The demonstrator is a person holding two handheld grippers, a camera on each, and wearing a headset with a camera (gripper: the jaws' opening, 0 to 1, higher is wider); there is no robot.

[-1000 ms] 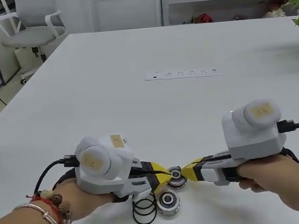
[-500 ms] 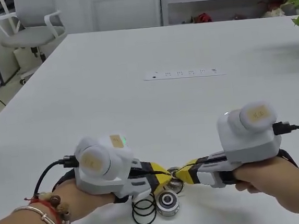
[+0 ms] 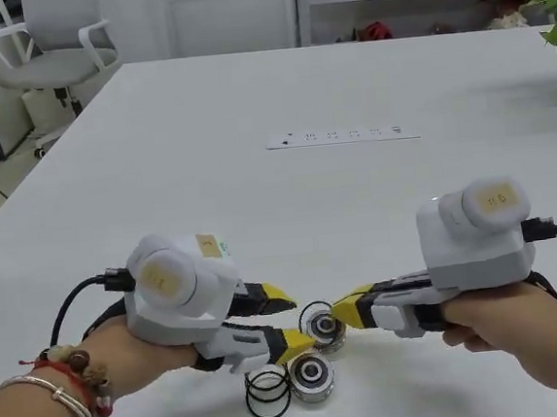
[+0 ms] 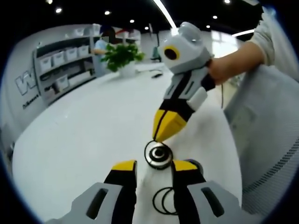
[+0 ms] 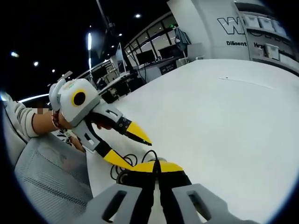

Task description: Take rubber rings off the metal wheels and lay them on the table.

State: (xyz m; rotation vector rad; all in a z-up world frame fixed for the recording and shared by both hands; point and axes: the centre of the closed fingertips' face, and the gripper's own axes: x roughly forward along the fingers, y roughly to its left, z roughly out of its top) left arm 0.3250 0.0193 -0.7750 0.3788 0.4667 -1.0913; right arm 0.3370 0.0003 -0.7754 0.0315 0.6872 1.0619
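- Your left gripper (image 3: 283, 318), at the lower left of the head view, holds its yellow-tipped jaws wide apart and grips nothing.
- Your right gripper (image 3: 341, 312), at the lower right, has its jaws pressed together on a thin black rubber ring (image 3: 310, 312).
- The ring loops up beside a metal wheel (image 3: 327, 329) at bottom centre.
- In the left gripper view, that wheel lies just ahead of the open jaws, and the right gripper's tip meets its upper edge.
- A second wheel (image 3: 311, 374) rests on the white table (image 3: 356, 202), just below the first in the frame.
- Loose rings (image 3: 267, 393) lie flat just to the left of the second wheel.
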